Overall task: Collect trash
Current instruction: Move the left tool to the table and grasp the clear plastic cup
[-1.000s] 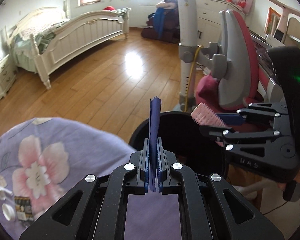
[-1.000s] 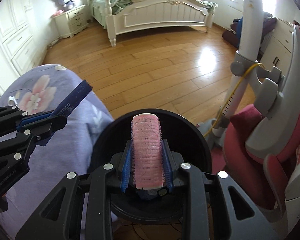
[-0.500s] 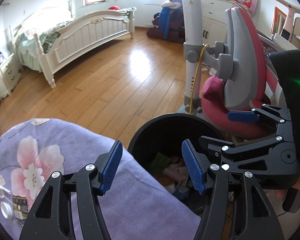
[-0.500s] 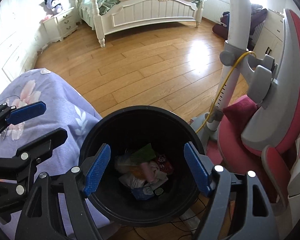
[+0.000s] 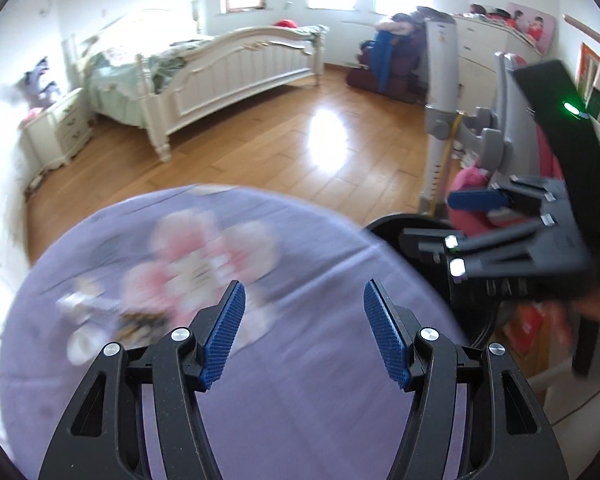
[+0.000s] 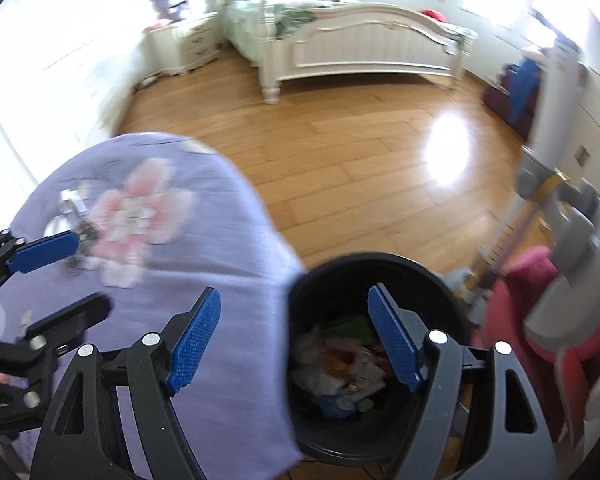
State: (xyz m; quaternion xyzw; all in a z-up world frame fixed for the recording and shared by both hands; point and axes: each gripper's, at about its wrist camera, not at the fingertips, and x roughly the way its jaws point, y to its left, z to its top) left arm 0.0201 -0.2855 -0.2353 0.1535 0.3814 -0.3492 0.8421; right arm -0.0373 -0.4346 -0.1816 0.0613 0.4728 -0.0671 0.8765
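A black round trash bin stands on the floor beside a table under a purple flowered cloth; it holds mixed wrappers and scraps. My right gripper is open and empty over the cloth's edge and the bin's rim. My left gripper is open and empty over the cloth. Small bits of trash, blurred, lie on the cloth at the left, also in the right wrist view. The bin's rim shows at the right of the left wrist view, behind the right gripper.
A pink and grey chair and a grey post with a yellow cable stand right of the bin. A white bed and a nightstand lie across the wooden floor.
Both grippers opened and dropped the blue strip and the pink hair roller into the bin. Both then swung left, the left one back over the cloth.
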